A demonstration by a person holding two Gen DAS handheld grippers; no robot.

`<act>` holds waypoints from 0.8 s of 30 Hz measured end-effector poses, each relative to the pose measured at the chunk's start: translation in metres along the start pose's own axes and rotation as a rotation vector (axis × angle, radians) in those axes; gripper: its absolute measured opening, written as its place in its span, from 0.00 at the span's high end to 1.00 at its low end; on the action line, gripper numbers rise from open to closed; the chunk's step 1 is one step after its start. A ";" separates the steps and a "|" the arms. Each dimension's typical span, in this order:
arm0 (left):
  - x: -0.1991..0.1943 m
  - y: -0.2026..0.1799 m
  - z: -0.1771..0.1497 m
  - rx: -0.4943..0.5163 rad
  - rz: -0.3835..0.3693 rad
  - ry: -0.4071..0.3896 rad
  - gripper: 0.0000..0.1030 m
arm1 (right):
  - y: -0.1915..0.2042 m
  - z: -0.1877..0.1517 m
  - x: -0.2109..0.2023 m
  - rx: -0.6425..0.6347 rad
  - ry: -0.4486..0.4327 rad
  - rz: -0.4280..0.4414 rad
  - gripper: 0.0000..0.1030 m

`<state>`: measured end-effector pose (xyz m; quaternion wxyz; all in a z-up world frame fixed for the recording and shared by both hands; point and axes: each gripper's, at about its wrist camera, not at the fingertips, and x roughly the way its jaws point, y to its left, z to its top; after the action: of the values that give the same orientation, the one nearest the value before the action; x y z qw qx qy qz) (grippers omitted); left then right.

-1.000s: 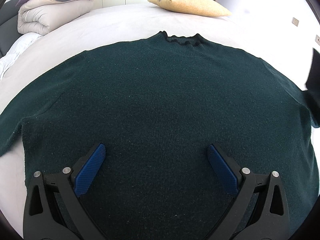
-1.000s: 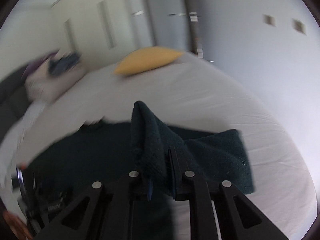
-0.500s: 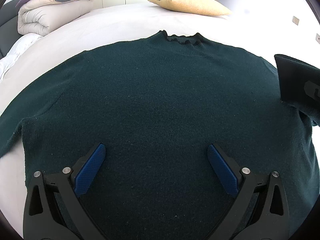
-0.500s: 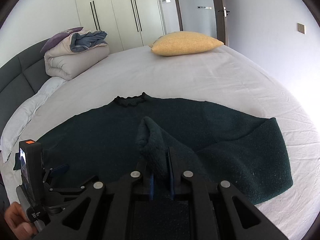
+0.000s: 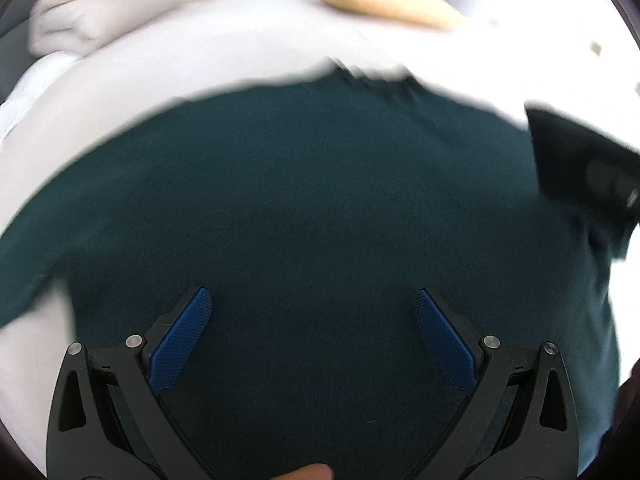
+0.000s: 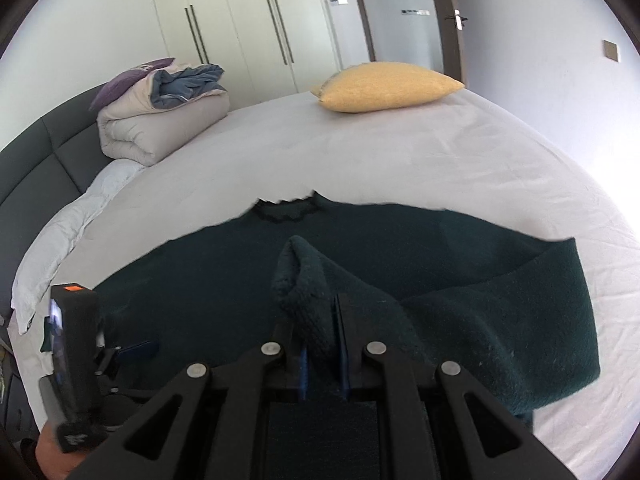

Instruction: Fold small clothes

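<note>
One dark green knit sweater (image 6: 224, 280) lies spread flat on the bed sheet (image 6: 400, 168), collar away from me, its body filling the ground ahead of both sets of jaws. Fabric reads fuzzy, fine-ribbed, with a scalloped darker trim at the neck.

My right gripper (image 6: 320, 340) has its jaws pinched together on a thick fold of the sweater's sleeve (image 6: 520, 320); the bunched cuff end stands up just beyond the fingertips, and the rest of the sleeve drapes off to the right of the jaws, doubled over toward the body.

My left gripper (image 5: 312, 320) has its jaws wide apart, blue textured pads (image 5: 180, 340) angled outward, nothing between them; sweater body sits below and ahead. That view is smeared with blur.

Sheet is off-white, lightly creased. Far past the jaws: a mustard-yellow pillow (image 6: 384, 86), pebbly weave; to the left a rolled beige duvet (image 6: 160, 128) with grey-blue cloth and a purple cushion on top; dark padded headboard (image 6: 48, 160); cream wardrobe doors (image 6: 248, 28) with long dark handles.

No writing I can read
</note>
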<state>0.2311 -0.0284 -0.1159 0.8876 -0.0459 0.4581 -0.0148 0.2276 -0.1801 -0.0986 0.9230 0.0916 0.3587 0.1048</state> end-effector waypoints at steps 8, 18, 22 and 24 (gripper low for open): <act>-0.006 0.036 0.030 -0.194 -0.295 0.059 0.00 | 0.035 -0.002 0.047 0.054 0.116 0.182 0.50; 0.036 0.014 0.031 -0.360 -0.529 0.283 0.00 | -0.085 -0.055 -0.021 0.408 0.060 0.147 0.40; 0.049 -0.002 0.037 -0.371 -0.451 0.316 0.00 | -0.120 -0.081 -0.029 0.547 0.076 0.154 0.40; 0.054 -0.010 0.034 -0.369 -0.404 0.338 0.01 | -0.129 -0.089 -0.029 0.576 0.071 0.171 0.40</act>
<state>0.2905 -0.0398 -0.1389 0.7547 -0.2931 0.5757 -0.1145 0.1626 -0.3036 -0.1761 0.8338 0.3760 0.3966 0.0790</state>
